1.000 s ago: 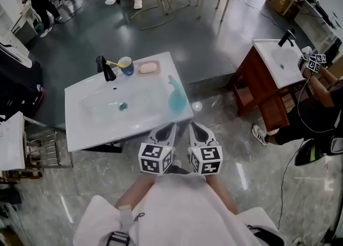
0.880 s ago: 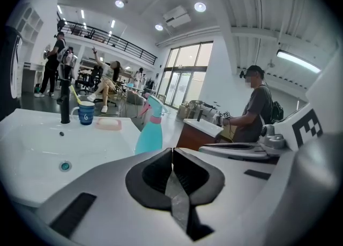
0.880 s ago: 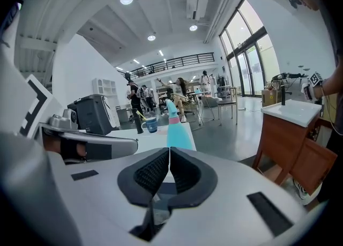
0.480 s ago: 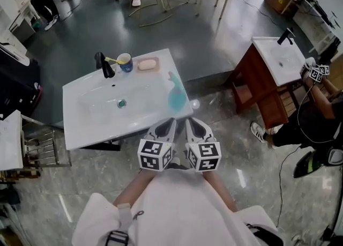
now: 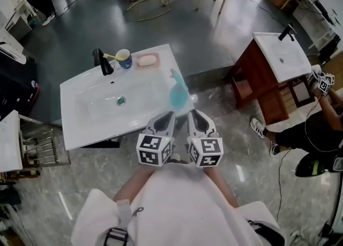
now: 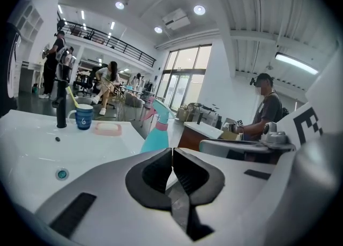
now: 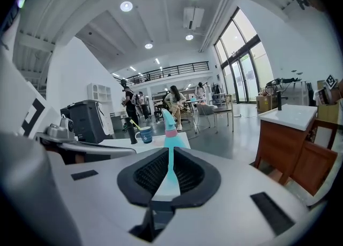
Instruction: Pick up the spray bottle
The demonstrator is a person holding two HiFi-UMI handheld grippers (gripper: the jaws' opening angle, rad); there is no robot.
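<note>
The teal spray bottle [image 5: 178, 94] with a pink collar stands upright at the right front corner of the white sink top [image 5: 80, 127]. Both grippers hover side by side just short of that corner, apart from the bottle. My left gripper [image 5: 165, 117] is shut and empty; in the left gripper view the bottle [image 6: 157, 134] rises just left of its closed tips [image 6: 172, 149]. My right gripper [image 5: 194, 115] is also shut, with nothing held. In the right gripper view the bottle [image 7: 169, 124] stands straight ahead of its tips [image 7: 171, 149].
On the sink's far edge stand a black faucet [image 5: 102, 61], a blue mug [image 5: 124, 58] with a toothbrush and a pink soap dish [image 5: 147, 60]. A wooden vanity with a second basin [image 5: 278, 62] is to the right, and a person [image 5: 316, 127] is beside it. Chairs stand farther back.
The right gripper has edged a little forward toward the sink's corner and the bottle. The left gripper has hardly moved. Both stay shut.
</note>
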